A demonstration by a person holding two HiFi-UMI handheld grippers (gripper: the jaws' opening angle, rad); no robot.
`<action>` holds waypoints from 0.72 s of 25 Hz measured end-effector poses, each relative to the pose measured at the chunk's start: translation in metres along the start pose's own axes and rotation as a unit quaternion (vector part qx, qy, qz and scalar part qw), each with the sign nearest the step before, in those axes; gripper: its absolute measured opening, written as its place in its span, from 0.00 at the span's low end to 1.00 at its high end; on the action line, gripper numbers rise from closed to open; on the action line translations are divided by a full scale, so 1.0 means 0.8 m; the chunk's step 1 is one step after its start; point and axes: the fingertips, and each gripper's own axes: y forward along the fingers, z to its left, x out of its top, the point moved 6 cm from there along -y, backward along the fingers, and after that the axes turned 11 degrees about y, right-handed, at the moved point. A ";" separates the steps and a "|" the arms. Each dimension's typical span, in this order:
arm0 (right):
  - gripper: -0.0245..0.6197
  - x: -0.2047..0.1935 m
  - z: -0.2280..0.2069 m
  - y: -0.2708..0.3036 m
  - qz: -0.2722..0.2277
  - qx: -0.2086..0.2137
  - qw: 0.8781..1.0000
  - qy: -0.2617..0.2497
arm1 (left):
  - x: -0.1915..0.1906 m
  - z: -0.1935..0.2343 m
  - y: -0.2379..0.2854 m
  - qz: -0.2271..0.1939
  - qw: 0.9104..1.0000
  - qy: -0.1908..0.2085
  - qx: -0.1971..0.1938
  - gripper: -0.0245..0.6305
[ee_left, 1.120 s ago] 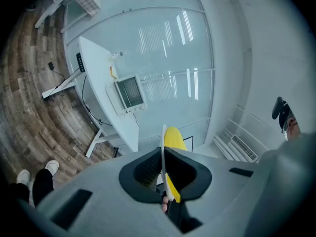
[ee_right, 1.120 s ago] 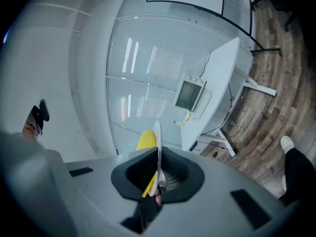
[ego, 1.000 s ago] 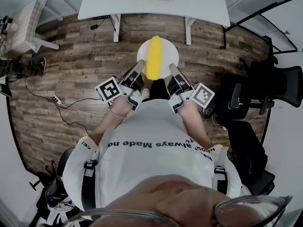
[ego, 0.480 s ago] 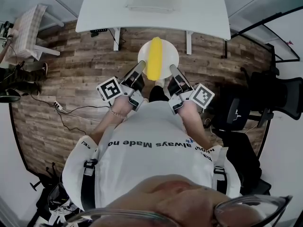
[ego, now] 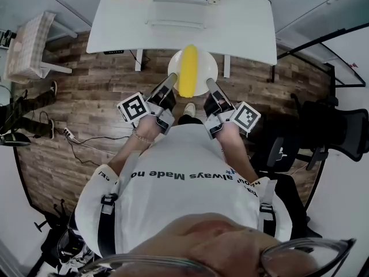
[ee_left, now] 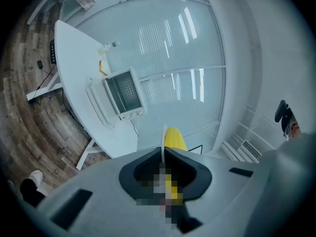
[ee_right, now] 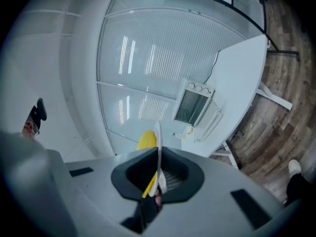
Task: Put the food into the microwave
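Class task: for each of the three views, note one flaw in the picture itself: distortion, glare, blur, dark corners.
Head view: fisheye bends the table and floorboards; the bottom foreground is blurred. Left gripper view: dark corners, light streaks glaring on the ribbed wall, a mosaic patch low between the jaws. Right gripper view: the same corners and streaks; the plate edge is sharp.

My plate (ego: 209,68) is white, its food (ego: 188,69) yellow. The table (ego: 248,27) at twelve o'clock is white, the floor (ego: 92,91) brown planks.
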 end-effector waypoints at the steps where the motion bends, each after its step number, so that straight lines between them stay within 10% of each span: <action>1: 0.07 -0.001 0.000 -0.001 0.001 0.002 1.000 -0.003 | -0.001 -0.001 -0.002 -0.002 1.000 0.001 -0.001 0.06; 18: 0.07 0.082 -0.013 0.064 0.016 0.002 1.000 -0.002 | 0.038 0.030 0.085 -0.013 1.000 -0.006 0.007 0.06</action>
